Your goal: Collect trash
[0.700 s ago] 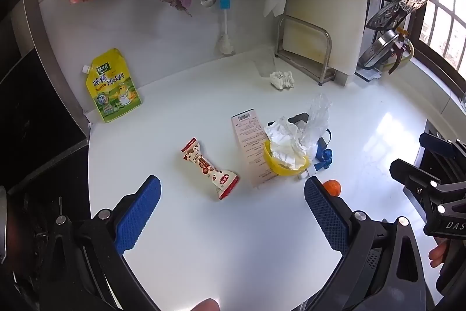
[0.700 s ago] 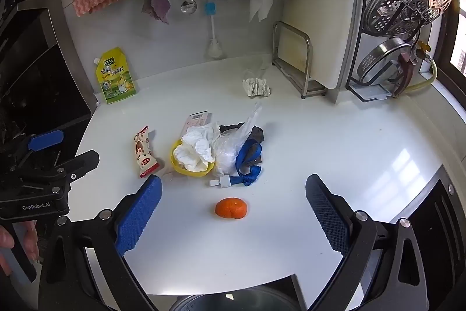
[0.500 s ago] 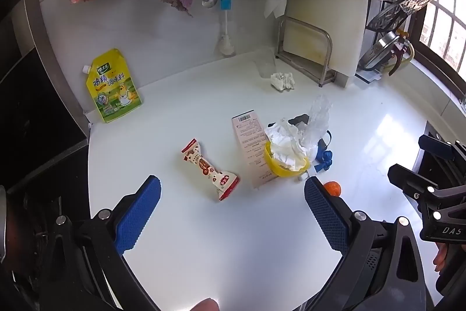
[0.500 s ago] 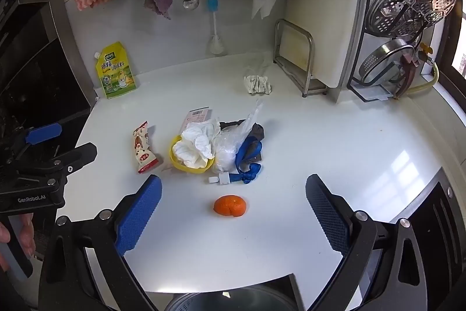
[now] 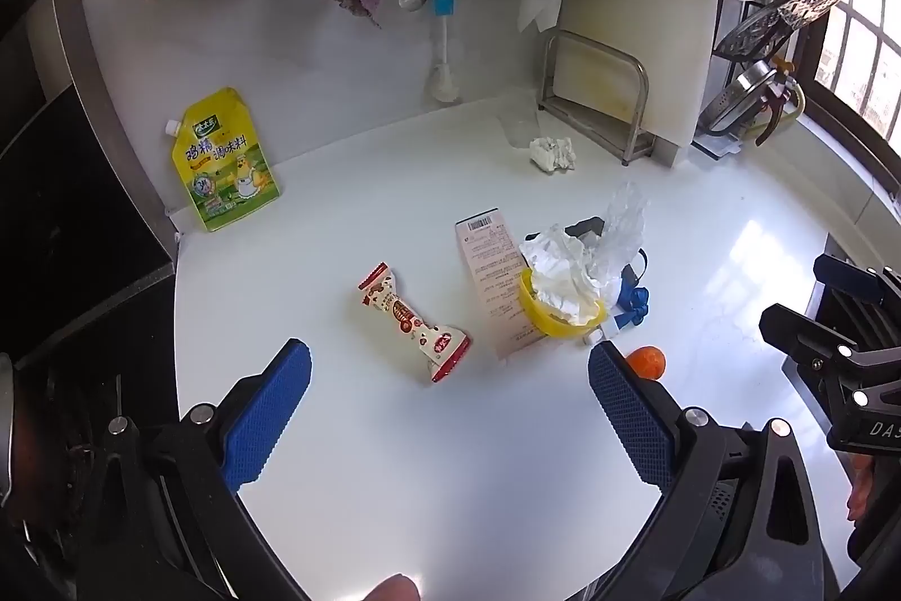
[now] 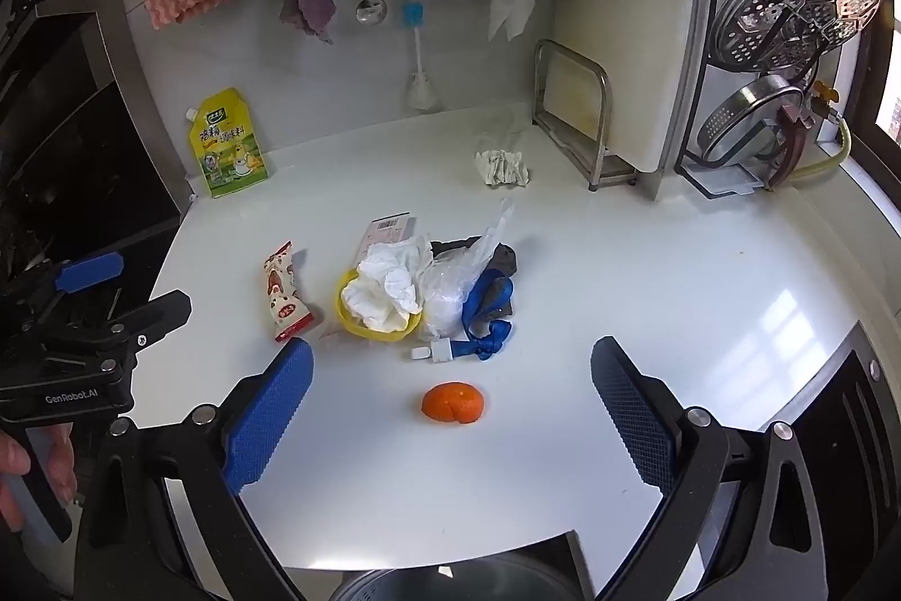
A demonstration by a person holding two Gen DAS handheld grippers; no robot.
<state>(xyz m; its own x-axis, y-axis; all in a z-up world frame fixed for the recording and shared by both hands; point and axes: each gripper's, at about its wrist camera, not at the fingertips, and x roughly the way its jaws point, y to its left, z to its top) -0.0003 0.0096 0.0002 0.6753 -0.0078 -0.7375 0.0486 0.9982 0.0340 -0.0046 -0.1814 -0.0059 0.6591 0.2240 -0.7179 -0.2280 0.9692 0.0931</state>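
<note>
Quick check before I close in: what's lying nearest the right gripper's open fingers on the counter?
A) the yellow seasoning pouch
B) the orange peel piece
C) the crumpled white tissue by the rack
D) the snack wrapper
B: the orange peel piece lies alone on the white counter, just ahead of the open right gripper, nearer than anything else.
</note>
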